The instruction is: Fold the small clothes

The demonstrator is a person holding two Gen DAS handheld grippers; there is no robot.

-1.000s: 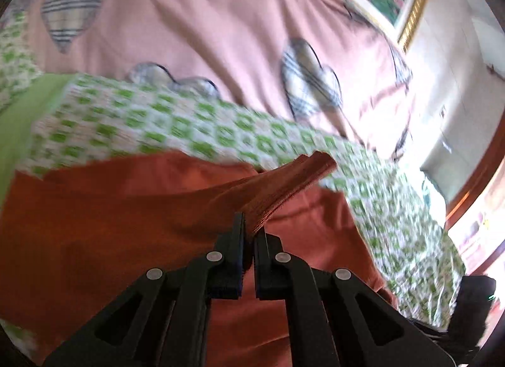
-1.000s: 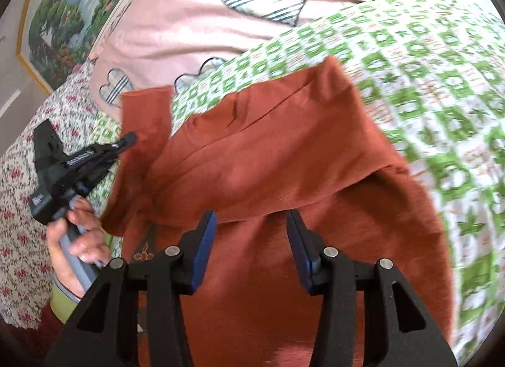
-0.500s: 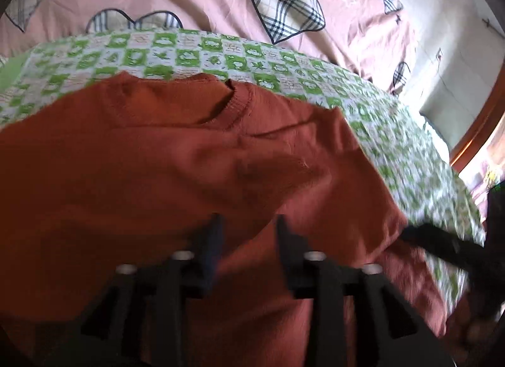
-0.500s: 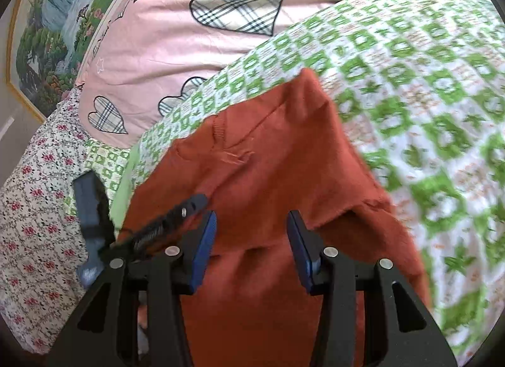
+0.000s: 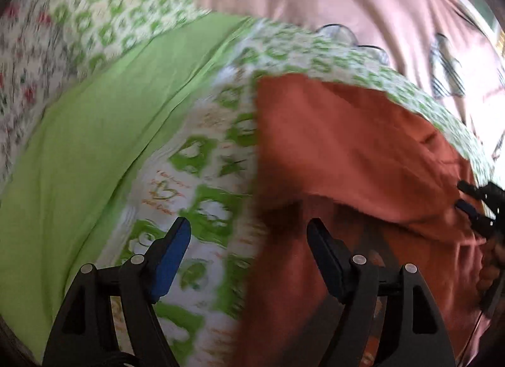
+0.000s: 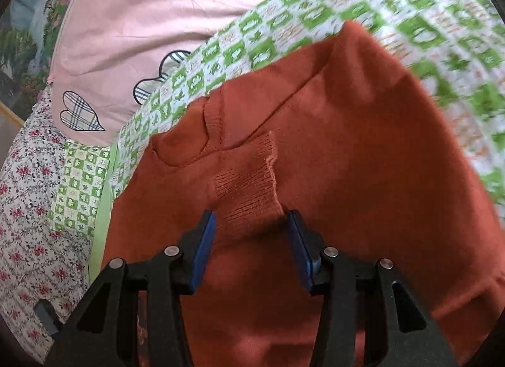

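A small rust-orange sweater [image 6: 331, 146] lies on the green-checked quilt [image 6: 426, 29], its sleeves folded in over the body. A ribbed cuff [image 6: 249, 190] lies on top near the collar. My right gripper [image 6: 251, 234] is open and empty, its jaws either side of that cuff just above the cloth. My left gripper [image 5: 249, 240] is wide open and empty over the sweater's [image 5: 347, 146] left edge, one finger over the quilt [image 5: 195, 177], the other over the sweater. The right gripper [image 5: 473, 206] shows at the right edge of the left wrist view.
A plain lime-green cloth [image 5: 94, 146] lies left of the quilt. A pink cover with plaid hearts [image 6: 157, 26] lies behind. A floral sheet [image 6: 28, 209] runs along the left. A framed landscape picture [image 6: 28, 26] hangs on the wall behind.
My left gripper let go of the sleeve cuff, opened wide and swung left to the sweater's edge. The sleeve now lies folded across the body. My right gripper moved closer over the cuff.
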